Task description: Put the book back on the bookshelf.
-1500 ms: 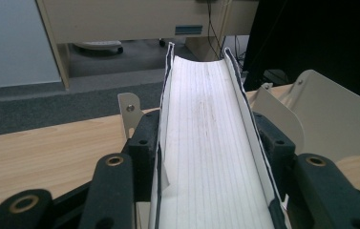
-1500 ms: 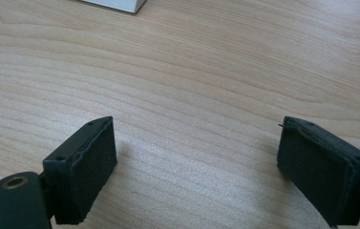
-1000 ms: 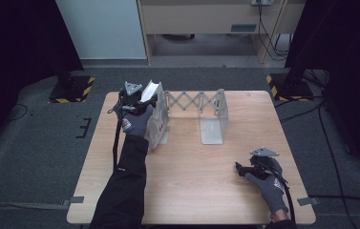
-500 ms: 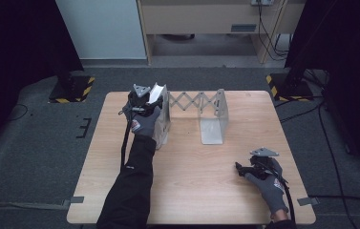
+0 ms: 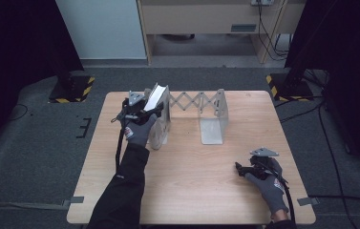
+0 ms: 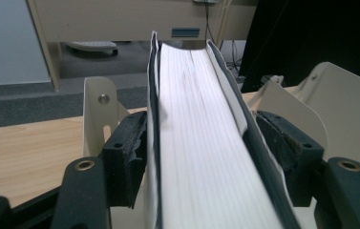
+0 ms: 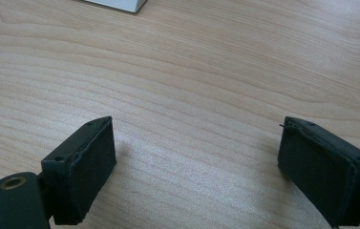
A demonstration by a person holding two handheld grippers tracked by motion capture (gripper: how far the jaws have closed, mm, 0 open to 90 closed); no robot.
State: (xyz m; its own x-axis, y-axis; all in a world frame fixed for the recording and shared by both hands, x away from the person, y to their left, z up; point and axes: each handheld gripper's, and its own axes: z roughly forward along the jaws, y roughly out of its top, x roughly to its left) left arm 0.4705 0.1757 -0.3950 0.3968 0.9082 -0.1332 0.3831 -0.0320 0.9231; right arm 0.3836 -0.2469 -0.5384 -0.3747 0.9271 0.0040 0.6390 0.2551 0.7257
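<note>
A thick book (image 6: 201,143) with white page edges and dark covers is clamped between the jaws of my left gripper (image 6: 201,152). In the high view the book (image 5: 154,97) is held tilted at the left end plate of a beige expanding book rack (image 5: 194,102), with my left gripper (image 5: 142,110) just behind it. The rack's end plates (image 6: 99,105) rise on both sides of the book. My right gripper (image 7: 196,167) rests low over the bare wood near the table's front right, jaws wide apart with nothing between them; it shows in the high view as my right gripper (image 5: 244,168).
The rack's right end plate (image 5: 214,121) stands mid-table with a scissor lattice joining it to the left one. A wooden table (image 5: 201,191) carries everything. Beyond its far edge are a cabinet (image 5: 201,19), cables and yellow-black striped stand bases (image 5: 75,88).
My left gripper has carried the book to the right and slightly forward, closer against the rack's left end plate. The right gripper has stayed put.
</note>
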